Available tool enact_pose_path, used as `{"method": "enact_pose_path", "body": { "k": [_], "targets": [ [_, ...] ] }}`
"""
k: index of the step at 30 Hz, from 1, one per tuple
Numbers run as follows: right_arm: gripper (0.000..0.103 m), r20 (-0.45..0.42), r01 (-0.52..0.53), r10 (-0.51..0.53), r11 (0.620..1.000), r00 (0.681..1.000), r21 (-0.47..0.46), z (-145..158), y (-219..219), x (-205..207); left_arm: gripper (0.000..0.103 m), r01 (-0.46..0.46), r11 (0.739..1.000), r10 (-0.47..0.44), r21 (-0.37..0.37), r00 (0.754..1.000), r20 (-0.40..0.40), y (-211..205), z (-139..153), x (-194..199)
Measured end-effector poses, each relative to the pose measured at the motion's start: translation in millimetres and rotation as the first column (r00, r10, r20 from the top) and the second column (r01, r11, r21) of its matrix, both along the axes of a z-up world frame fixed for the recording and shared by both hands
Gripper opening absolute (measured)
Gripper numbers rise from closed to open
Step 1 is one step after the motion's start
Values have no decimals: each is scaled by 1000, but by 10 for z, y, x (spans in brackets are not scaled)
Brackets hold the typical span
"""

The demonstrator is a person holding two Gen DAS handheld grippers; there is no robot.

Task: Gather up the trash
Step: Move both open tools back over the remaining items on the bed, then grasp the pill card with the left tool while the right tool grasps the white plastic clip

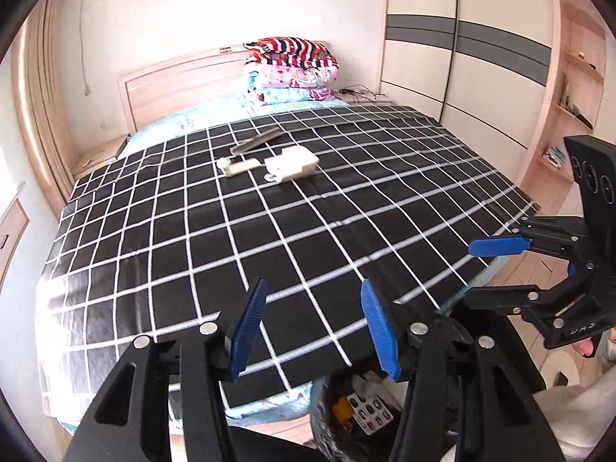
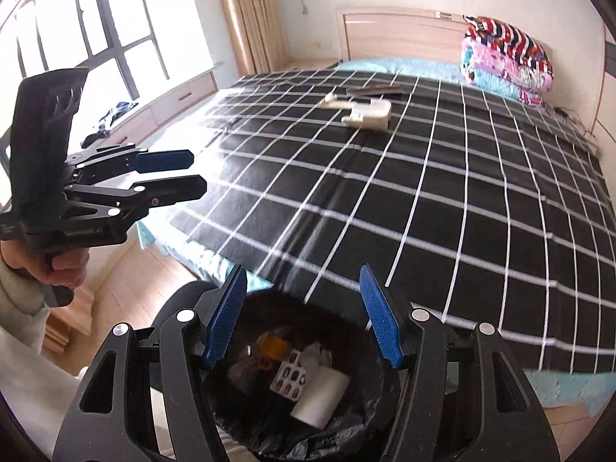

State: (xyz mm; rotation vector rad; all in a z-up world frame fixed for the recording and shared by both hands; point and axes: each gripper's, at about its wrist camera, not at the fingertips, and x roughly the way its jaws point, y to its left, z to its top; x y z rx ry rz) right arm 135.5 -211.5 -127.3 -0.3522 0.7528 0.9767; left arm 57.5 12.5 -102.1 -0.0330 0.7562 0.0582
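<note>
A bin with a black liner (image 2: pixel 369 427) stands at the foot of the bed, holding a white roll (image 2: pixel 319 396), a pill blister pack (image 2: pixel 289 379) and other scraps; it also shows in the left wrist view (image 1: pixel 327 423). My right gripper (image 2: pixel 304 315) is open and empty right above the bin. My left gripper (image 1: pixel 313 327) is open and empty over the near edge of the bed. On the far part of the black checked cloth (image 1: pixel 308 231) lie a white box (image 1: pixel 292 162), a small cream piece (image 1: pixel 235 165) and a dark flat strip (image 1: pixel 256 141).
Folded quilts (image 1: pixel 290 71) are stacked at the headboard. A wardrobe (image 1: pixel 462 57) and open shelves stand to the right of the bed. A window and curtain (image 2: pixel 246 11) are on the left. The floor beside the bed is wood.
</note>
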Motion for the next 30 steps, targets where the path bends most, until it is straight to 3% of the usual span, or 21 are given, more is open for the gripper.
{"method": "enact_pose_path", "body": {
  "k": [5,18,30],
  "targets": [
    [61,26,15,-15,1000,1000,13,148,182,226,50,-37,998,38,-47,999,13,257,41,179],
    [61,72,39,-40,999,997,18,340,659,796,50,-100,994,99,-54,995,-11,797,92,818],
    [60,-2,107,-107,994,994,14,267,1044,1491,48,-124,990,120,-62,991,-60,1224,-53,1547]
  ]
}}
